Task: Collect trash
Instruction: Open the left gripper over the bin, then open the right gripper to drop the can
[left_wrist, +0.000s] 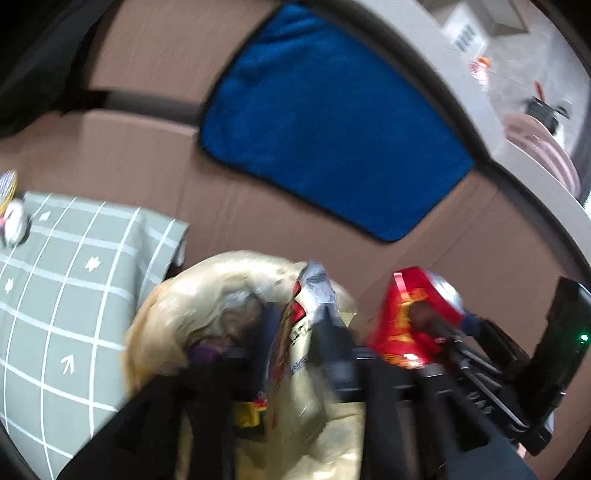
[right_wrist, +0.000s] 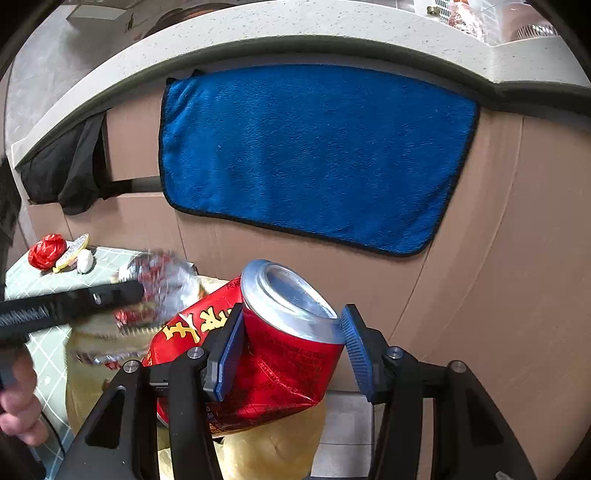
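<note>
My right gripper (right_wrist: 291, 350) is shut on a dented red drink can (right_wrist: 273, 354) with gold characters, held tilted over a translucent yellowish trash bag (right_wrist: 273, 450). The can also shows in the left wrist view (left_wrist: 410, 317), to the right of my left gripper (left_wrist: 295, 332). My left gripper is shut on a crumpled silver and red snack wrapper (left_wrist: 314, 288), held above the bag's open mouth (left_wrist: 192, 295). The wrapper is blurred in the right wrist view (right_wrist: 162, 284). The left gripper's fingers are mostly hidden by the wrapper.
A green checked tablecloth (left_wrist: 66, 280) lies to the left, with a red crumpled bag (right_wrist: 46, 251), a peel scrap (right_wrist: 72, 251) and a white ball (right_wrist: 85, 261) on it. A blue towel (right_wrist: 314, 155) hangs on brown cardboard (right_wrist: 517, 258) behind. A grey counter edge (right_wrist: 258, 29) runs above.
</note>
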